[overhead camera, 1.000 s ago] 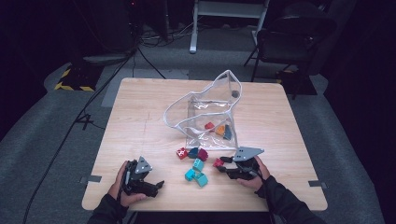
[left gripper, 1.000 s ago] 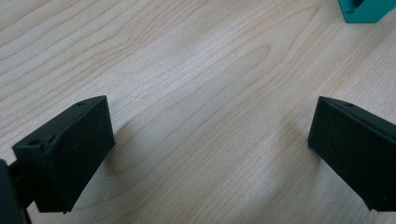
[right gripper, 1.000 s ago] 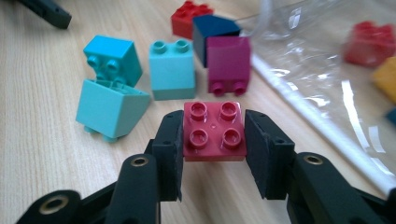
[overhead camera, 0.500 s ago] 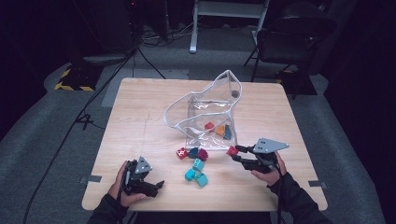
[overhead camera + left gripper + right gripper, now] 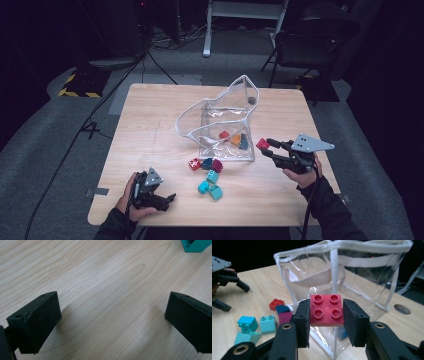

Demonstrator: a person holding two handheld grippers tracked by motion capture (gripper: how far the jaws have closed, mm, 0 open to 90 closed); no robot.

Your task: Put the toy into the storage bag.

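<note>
High view: we see the right gripper (image 5: 267, 146) clamping a red brick (image 5: 262, 144) above the table (image 5: 150, 125), just right of the clear bag (image 5: 225, 122); the left gripper (image 5: 167, 200) rests low.
Left gripper view: our jaws stand wide apart over bare wood.
Right gripper view: the red brick (image 5: 326, 310), studs up, sits pinched between both pads before the clear bag (image 5: 352, 272).

Right tongs (image 5: 263, 145) held raised at the person's right, jaws level and closed on a red brick (image 5: 326, 310), forearm angled inward. Left tongs (image 5: 169, 199) low at the near edge, gripped in the left hand (image 5: 131, 200), jaws spread wide apart.
</note>
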